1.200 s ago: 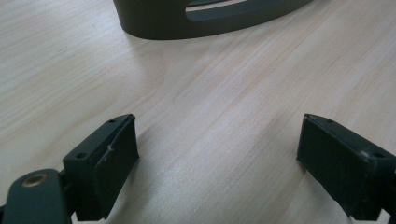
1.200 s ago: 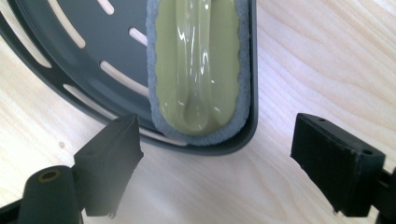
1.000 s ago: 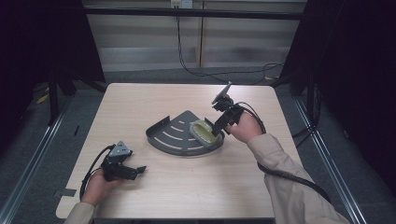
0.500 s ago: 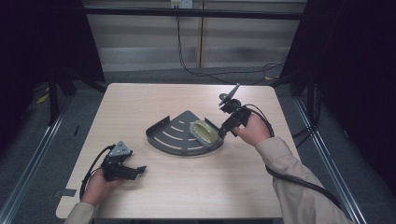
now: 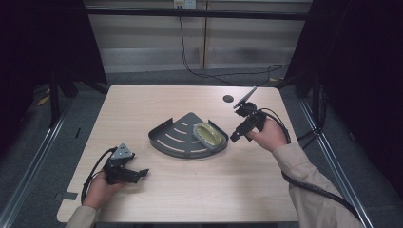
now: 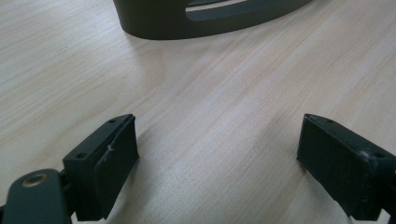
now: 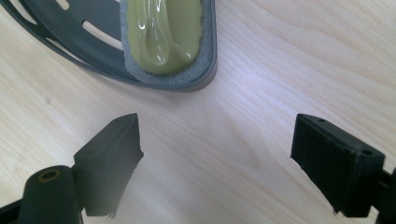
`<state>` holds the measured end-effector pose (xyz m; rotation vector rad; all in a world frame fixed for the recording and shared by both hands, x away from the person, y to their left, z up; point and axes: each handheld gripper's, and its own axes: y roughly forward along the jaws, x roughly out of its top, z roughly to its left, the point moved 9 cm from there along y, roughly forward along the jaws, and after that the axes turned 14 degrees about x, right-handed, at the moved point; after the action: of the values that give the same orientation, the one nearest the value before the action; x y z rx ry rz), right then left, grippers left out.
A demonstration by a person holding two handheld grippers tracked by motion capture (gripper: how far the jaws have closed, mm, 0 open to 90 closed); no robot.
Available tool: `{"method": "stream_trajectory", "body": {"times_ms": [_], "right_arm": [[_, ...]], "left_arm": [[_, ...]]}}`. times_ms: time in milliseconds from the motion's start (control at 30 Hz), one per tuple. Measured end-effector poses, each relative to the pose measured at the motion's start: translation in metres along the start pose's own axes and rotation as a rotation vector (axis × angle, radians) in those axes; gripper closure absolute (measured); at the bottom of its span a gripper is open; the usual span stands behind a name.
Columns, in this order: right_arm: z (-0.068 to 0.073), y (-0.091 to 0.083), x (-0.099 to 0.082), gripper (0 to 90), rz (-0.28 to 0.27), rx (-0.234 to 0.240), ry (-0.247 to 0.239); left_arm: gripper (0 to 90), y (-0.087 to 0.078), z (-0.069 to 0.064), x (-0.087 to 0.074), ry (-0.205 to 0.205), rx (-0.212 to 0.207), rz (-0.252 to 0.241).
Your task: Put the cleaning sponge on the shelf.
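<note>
From the high view, we saw the right gripper [image 5: 236,136] just beside the three o'clock edge of the dark fan-shaped tray [image 5: 167,142], where the yellow-green sponge [image 5: 209,134] lay in the tray's right corner. The left gripper [image 5: 139,174] rested on the table [image 5: 142,104] near seven o'clock, well apart from the tray.

In the left gripper view, its jaws stood wide over bare wood, with the tray's wall [image 6: 154,23] at twelve o'clock.

In the right gripper view, the jaws were likewise wide and empty, and the sponge [image 7: 163,32] sat at eleven o'clock, its grey underside [image 7: 161,77] against the rim. We judged the sponge the likely target, though we could not tell its height above the rim. To grasp it well, we would centre the jaws over its short width, descend past the rim, then close gently.
</note>
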<state>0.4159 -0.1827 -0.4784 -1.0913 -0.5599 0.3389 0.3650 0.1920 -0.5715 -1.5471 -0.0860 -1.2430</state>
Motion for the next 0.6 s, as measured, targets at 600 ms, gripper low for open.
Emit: {"method": "stream_trajectory", "body": {"times_ms": [600], "right_arm": [[-0.007,0.002,-0.028,15.2,0.001,0.014,-0.022]], "left_arm": [[11.9,0.0,0.0,0.0,0.007,0.0,0.003]]}}
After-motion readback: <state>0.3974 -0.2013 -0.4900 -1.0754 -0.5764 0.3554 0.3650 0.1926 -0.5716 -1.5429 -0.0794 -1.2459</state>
